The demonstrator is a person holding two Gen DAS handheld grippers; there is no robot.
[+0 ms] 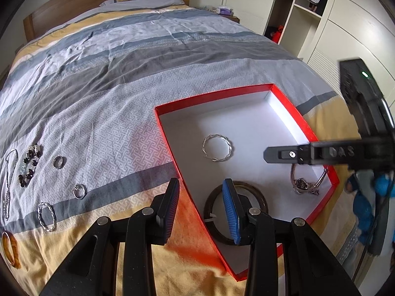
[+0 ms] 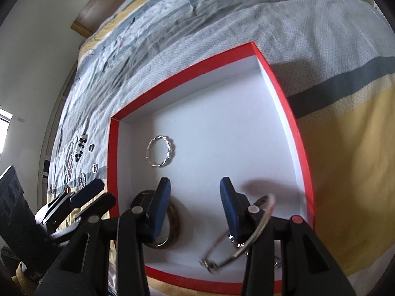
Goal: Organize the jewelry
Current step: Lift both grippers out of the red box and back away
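A red-rimmed box (image 1: 291,103) with a white floor is seen lying on a striped bedspread (image 1: 123,74), where it serves as the collecting place for jewelry being sorted. Three pieces are already inside it: a twisted silver bangle (image 1: 217,148) near the middle, a dark brown bangle (image 1: 256,194) at the near wall, and a silver charm bracelet (image 1: 305,183) toward the right-hand wall. The rest is laid out in a loose row well apart on the bedspread, seemingly so each can be picked singly: a chain necklace (image 1: 8,180), a dark beaded bracelet (image 1: 29,164), two rings (image 1: 59,162), a second twisted bangle (image 1: 46,215) and an amber bangle (image 1: 11,249). The left gripper (image 1: 201,209) is held with its blue pads apart and nothing between them, straddling the box's near-left wall. The right gripper (image 2: 195,207) is likewise parted and empty above the box floor, the charm bracelet (image 2: 246,236) lying blurred just beneath its right finger, apparently just set down. The sorting is judged under way, with most pieces left outside.
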